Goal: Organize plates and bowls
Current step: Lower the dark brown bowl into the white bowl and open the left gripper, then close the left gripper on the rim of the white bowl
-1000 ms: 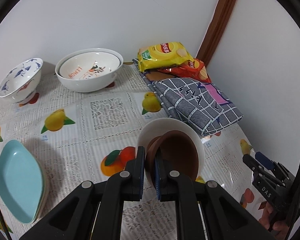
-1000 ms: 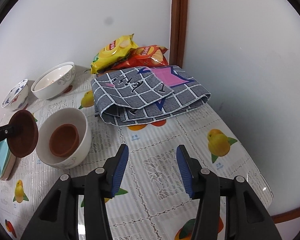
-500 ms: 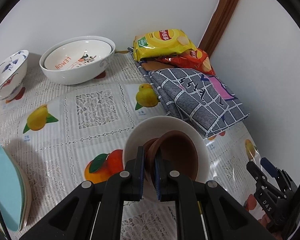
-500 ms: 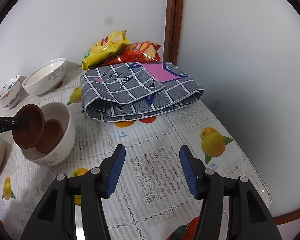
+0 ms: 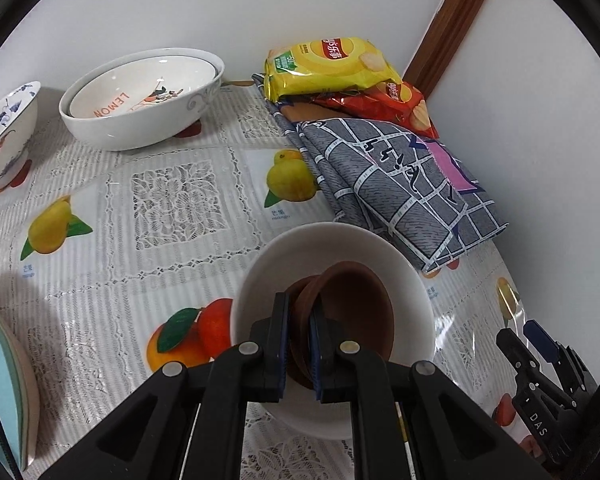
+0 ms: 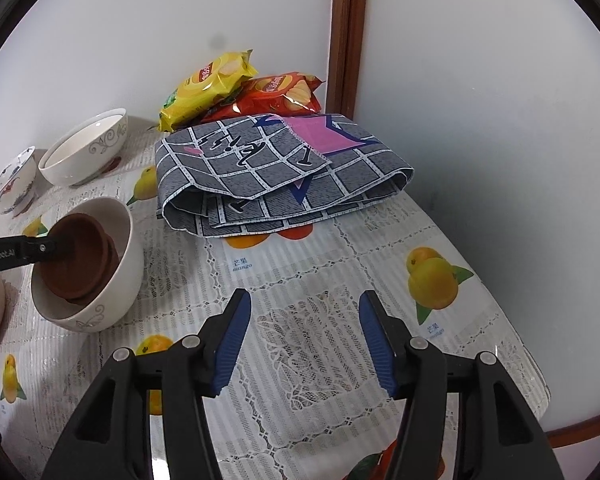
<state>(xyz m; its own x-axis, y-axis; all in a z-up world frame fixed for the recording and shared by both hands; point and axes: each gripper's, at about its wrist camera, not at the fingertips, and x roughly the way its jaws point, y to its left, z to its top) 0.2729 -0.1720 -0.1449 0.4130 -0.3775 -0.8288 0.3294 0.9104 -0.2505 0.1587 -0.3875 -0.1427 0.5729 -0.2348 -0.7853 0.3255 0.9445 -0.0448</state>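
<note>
Left gripper (image 5: 299,338) lowered brown bowl (image 5: 356,308) into white bowl (image 5: 412,280).

1. The left gripper (image 5: 299,330) has black, angular plastic arms with triangular cut-outs and round silver screws at the joints.
2. Its fingers (image 5: 279,344) carry ribbed blue pads.
3. The right gripper (image 6: 305,338) is built alike; white "DAS" lettering marks its side.
4. White "GenRobot.AI" lettering runs along the left gripper's arm.

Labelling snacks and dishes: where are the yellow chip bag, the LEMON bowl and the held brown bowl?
yellow chip bag (image 5: 332,64), left wrist view, bag front
LEMON bowl (image 5: 140,94), left wrist view, inner wall
brown bowl (image 5: 356,304), left wrist view, inside
</note>
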